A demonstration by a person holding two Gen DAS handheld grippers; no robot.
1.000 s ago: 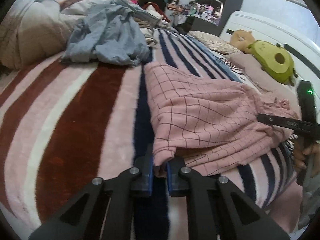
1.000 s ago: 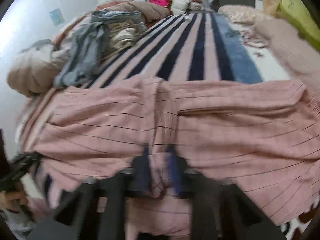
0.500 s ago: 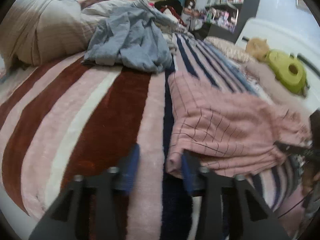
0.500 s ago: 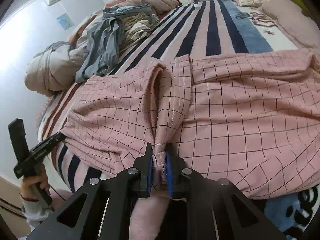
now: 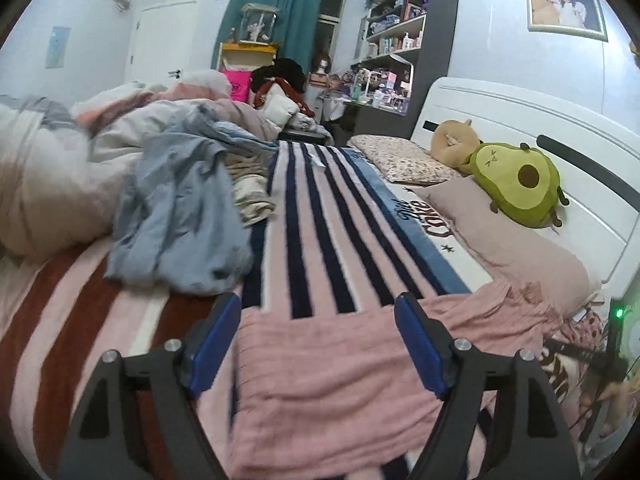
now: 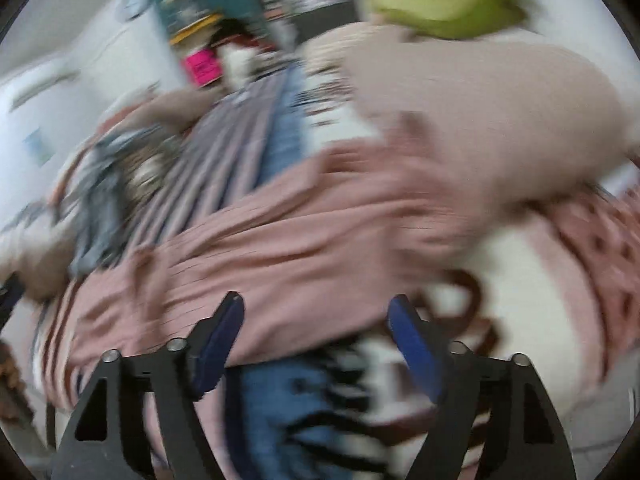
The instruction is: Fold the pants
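The left gripper (image 5: 318,344) is opening, empty, above the pink pants (image 5: 344,376), which lie folded across the striped blanket (image 5: 320,216). The right gripper (image 6: 316,334), blurred, is opening too, nothing between its pads. The pants look soft, light and limp; best pinched at a folded edge or corner.

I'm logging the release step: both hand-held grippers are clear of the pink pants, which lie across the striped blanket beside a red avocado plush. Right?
Nearly. The avocado plush is green, not red, as the left wrist view shows. The rest stands: the pink pants lie across the striped blanket.
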